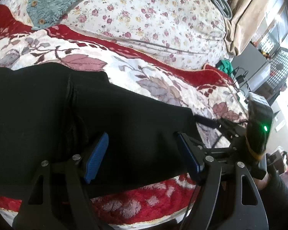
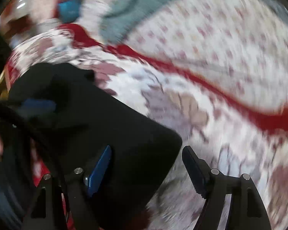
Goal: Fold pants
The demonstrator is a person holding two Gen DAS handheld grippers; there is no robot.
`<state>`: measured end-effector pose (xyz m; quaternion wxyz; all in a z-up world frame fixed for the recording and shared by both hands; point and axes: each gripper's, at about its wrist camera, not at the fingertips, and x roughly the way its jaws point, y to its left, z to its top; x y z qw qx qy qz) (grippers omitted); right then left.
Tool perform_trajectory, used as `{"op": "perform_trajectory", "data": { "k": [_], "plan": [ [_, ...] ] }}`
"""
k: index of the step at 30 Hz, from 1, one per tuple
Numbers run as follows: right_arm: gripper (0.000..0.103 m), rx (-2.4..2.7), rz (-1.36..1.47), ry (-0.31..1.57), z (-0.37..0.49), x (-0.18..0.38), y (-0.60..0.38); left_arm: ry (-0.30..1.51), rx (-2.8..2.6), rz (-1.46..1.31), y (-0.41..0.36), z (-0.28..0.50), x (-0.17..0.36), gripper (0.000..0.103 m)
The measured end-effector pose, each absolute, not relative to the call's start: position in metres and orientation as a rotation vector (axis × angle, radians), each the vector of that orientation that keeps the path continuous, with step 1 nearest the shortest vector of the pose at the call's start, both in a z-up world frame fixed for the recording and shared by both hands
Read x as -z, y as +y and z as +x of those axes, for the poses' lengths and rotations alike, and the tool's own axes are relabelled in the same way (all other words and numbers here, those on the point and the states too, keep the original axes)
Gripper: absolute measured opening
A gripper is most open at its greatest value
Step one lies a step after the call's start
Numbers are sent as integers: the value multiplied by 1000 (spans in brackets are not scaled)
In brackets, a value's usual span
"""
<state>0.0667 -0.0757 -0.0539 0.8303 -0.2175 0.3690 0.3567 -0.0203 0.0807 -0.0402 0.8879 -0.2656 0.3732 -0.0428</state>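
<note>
Black pants (image 1: 48,103) lie flat on a red and white leaf-patterned blanket (image 1: 144,72) on a bed. My left gripper (image 1: 142,140) stands over their near right part, open, its blue pads (image 1: 98,157) wide apart with the cloth lying loose between them. In the blurred right wrist view the pants (image 2: 105,118) fill the lower left, with a corner near the centre. My right gripper (image 2: 146,149) is open and straddles that edge: one pad over the cloth, the other over the blanket (image 2: 201,115). The right gripper's body with a green light (image 1: 259,126) shows at the right.
A teal fleece garment with buttons (image 1: 53,2) lies at the back on a rose-print quilt (image 1: 153,19). Beige cloth (image 1: 245,15) hangs at the back right. Cables and a small device (image 1: 240,80) sit at the bed's right edge. A hand in a dark sleeve (image 1: 272,180) shows at the lower right.
</note>
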Motion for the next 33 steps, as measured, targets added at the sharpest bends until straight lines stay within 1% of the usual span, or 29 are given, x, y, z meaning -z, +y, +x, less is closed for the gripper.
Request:
{"op": "perform_trajectory", "data": {
  "k": [1,3,6,12,17,23,27,33],
  "plan": [
    [77,-711,-422,839,71,54,-75,774,91,-556,81,-21,40,75],
    [83,-649,-369,895,74,56,-76,773,95,-560,82,-21,40,75],
    [86,-579,-317,932,75,57,-78,772,92,-555,81,-21,40,75],
    [86,-545,-311,926,70,57,-78,760,75,-549,79,-24,38,75],
    [86,-521,-364,879,64,56,-72,751,55,-536,79,-26,35,75],
    [86,-501,-377,856,61,55,-71,708,-40,-490,81,-36,22,75],
    [86,-474,-428,840,58,54,-63,642,-197,-486,101,-61,3,75],
    [87,-464,-438,822,55,54,-62,682,-486,-443,139,-91,-1,75]
  ]
}}
